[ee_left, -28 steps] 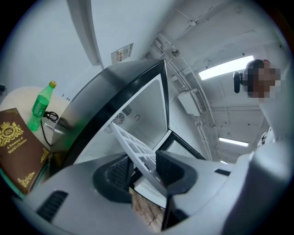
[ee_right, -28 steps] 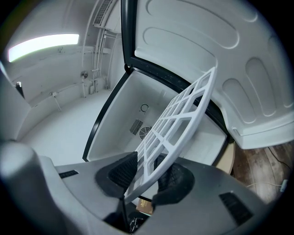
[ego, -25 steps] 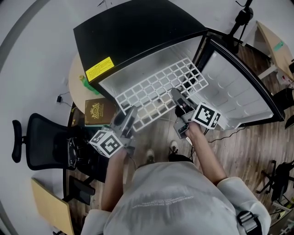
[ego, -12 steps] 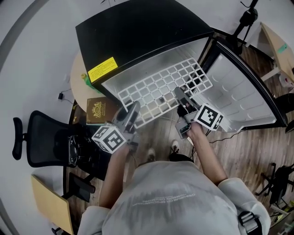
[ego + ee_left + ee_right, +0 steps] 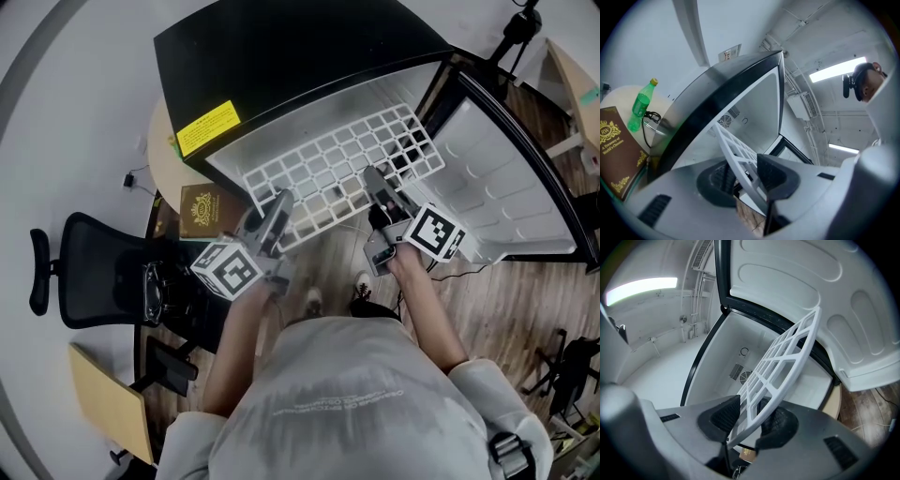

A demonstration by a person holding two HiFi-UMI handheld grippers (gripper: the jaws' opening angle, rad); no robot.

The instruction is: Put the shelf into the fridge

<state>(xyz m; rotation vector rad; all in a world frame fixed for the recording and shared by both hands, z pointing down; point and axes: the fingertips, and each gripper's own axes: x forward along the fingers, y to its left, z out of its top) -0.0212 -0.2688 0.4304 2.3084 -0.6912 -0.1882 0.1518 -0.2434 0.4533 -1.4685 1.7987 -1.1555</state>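
Note:
A white grid shelf (image 5: 328, 169) lies tilted in the mouth of the black mini fridge (image 5: 281, 56), its far part inside the white interior. My left gripper (image 5: 278, 202) is at the shelf's near left edge. Its jaws are closing, and the shelf's rim (image 5: 736, 150) sits between the pads and touches both. My right gripper (image 5: 375, 180) is shut on the near right edge. In the right gripper view the shelf (image 5: 787, 352) runs out from between the pads toward the fridge's back wall.
The fridge door (image 5: 506, 178) stands open at the right. A brown book (image 5: 202, 211) and a green bottle (image 5: 641, 105) sit on a round table (image 5: 155, 155) to the left of the fridge. A black office chair (image 5: 94, 281) stands at the near left.
Both grippers and the shelf have shifted slightly forward toward the fridge. The left gripper sits closer against the shelf's front edge.

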